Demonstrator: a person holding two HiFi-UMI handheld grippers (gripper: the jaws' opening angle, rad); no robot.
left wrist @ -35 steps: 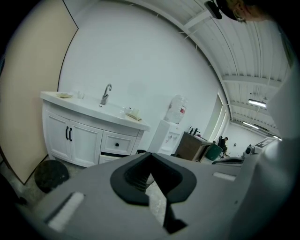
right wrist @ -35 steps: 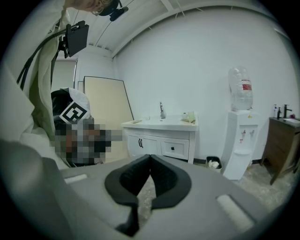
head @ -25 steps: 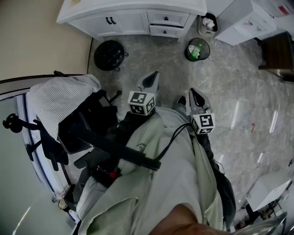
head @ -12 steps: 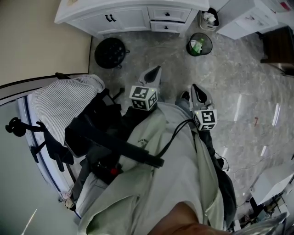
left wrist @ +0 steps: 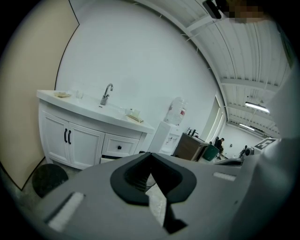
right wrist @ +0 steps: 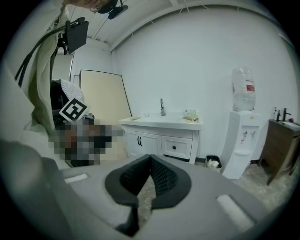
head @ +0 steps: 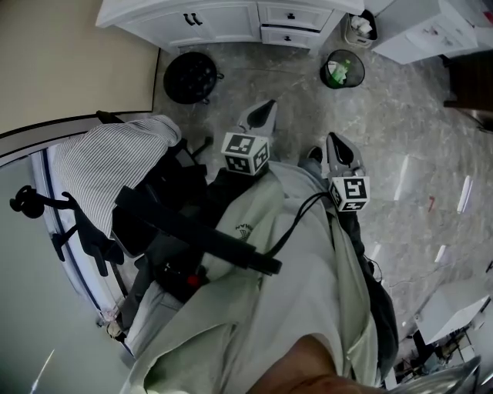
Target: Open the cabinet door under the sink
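Both tools were closed with nothing between the jaws. In the head view the left tool (head: 264,110) and right tool (head: 334,144) sat mid-frame, held out from the person's chest. The cabinet doors (head: 223,21), below the tap (left wrist: 107,93), lay well apart from them at the upper left edge.

Likely risks:
- A closed tool could not take the thin black handles (head: 189,18) unless it opened first.
- The round black object (head: 190,77) on the floor, near the doors, might block the swing or the approach.
- A drawer (head: 308,15) beside the doors might get pulled by mistake.
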